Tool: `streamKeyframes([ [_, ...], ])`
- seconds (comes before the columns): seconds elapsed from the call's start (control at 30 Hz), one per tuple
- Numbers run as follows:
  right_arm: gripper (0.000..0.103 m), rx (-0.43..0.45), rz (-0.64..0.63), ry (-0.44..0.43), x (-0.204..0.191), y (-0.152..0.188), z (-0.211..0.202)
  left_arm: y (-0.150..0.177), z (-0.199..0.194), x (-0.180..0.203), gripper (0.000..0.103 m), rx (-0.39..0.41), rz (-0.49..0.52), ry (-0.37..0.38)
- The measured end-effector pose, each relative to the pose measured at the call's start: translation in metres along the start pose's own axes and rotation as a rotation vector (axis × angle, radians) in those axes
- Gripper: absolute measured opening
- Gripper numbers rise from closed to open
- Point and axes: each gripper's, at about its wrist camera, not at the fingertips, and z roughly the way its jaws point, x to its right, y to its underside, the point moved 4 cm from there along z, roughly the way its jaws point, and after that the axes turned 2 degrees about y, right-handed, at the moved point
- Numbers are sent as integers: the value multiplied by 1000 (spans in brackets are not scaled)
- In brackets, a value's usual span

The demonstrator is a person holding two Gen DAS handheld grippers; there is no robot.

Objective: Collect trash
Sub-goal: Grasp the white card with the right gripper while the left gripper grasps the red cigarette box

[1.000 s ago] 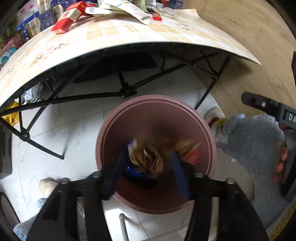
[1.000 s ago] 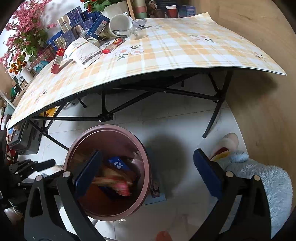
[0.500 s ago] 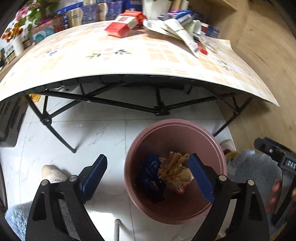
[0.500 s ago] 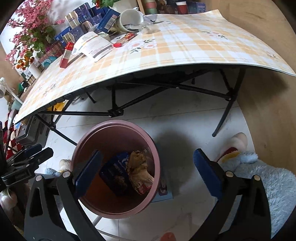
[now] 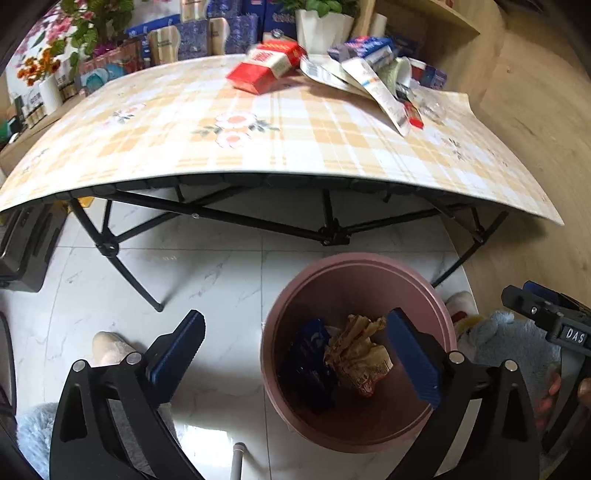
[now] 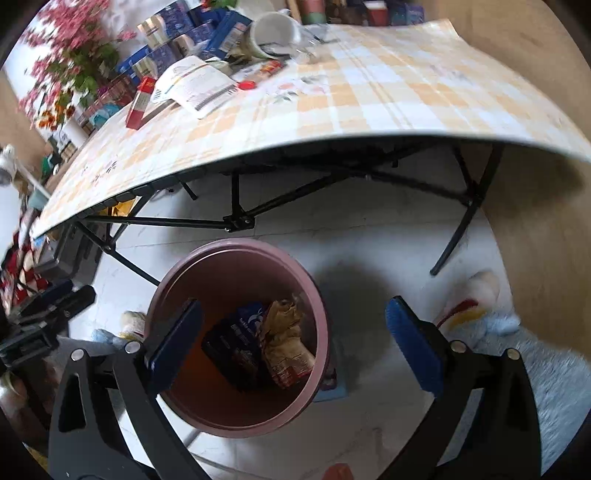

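Both tools stand spread and empty. The left gripper (image 5: 295,354) has just been opening its jaws, and nothing lies between them; the right gripper (image 6: 293,347) is likewise wide, holding nothing. Collected trash, a crumpled tan wrapper (image 5: 356,356) and a dark blue packet (image 5: 308,363), lies inside the pink bin (image 5: 369,266) on the tiled floor, beside the folding table (image 5: 258,147).

Remaining litter sits at the table's far side: a red box (image 5: 264,66), a leaflet (image 6: 194,86) and a tipped white mug (image 6: 273,35), among boxes that appear to be stock rather than waste. Risk, as judged: a reach across could sweep the mug or neighbouring goods off the edge, or take a keeper for trash. The bin stands near a table leg, and a careless swing could tip it.

The bin's bottom is hidden beneath the wrappers. Small items by the mug are blurred and cannot be identified
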Motion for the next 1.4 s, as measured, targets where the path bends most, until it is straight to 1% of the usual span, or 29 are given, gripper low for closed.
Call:
streamKeyframes([
  [0.1,97,20,-100,63,-11,-10,-2,-5,-8,-10,97,25,-39,-24],
  [0.13,97,17,-119,69,-13,-12,-2,-7,-12,-16,97,35,-59,-50],
  [0.2,97,18,-165,66,-20,-24,-3,-11,-16,-25,97,42,-84,-79],
  [0.3,97,60,-214,69,-28,-46,-9,-20,-22,-40,97,46,-109,-110],
  [0.43,97,99,-284,70,-43,-82,-9,-42,-33,-54,97,105,-103,-149],
  [0.57,97,142,-356,62,-67,-123,-1,-71,-44,-65,97,157,-117,-132],
  [0.67,97,152,-408,50,-86,-151,11,-95,-50,-69,97,185,-101,-142],
  [0.7,97,154,-428,48,-94,-160,17,-101,-51,-69,97,189,-99,-134],
  [0.77,97,150,-460,47,-107,-171,28,-115,-54,-70,97,205,-108,-113],
  [0.9,95,129,-499,63,-128,-194,57,-129,-55,-73,97,227,-127,-106],
  [0.93,95,125,-501,63,-132,-196,61,-132,-55,-75,97,231,-140,-77],
  [0.97,92,115,-507,61,-137,-200,69,-133,-56,-76,97,234,-151,-44],
  [1.0,88,106,-512,62,-140,-203,75,-134,-55,-77,97,233,-160,-31],
  [1.1,81,51,-504,53,-144,-209,94,-134,-52,-77,97,209,-163,-23],
  [1.17,79,27,-486,47,-142,-210,100,-133,-50,-77,97,199,-169,7],
  [1.23,76,30,-484,37,-141,-210,100,-132,-47,-77,97,192,-182,39],
  [1.3,66,30,-482,34,-137,-211,96,-132,-44,-79,97,181,-199,55],
  [1.33,64,28,-476,25,-135,-211,94,-132,-42,-80,97,177,-208,63],
  [1.37,59,24,-451,-2,-130,-212,90,-131,-40,-80,97,175,-214,71],
  [1.4,51,25,-428,-25,-125,-214,86,-132,-39,-80,97,173,-219,78],
])
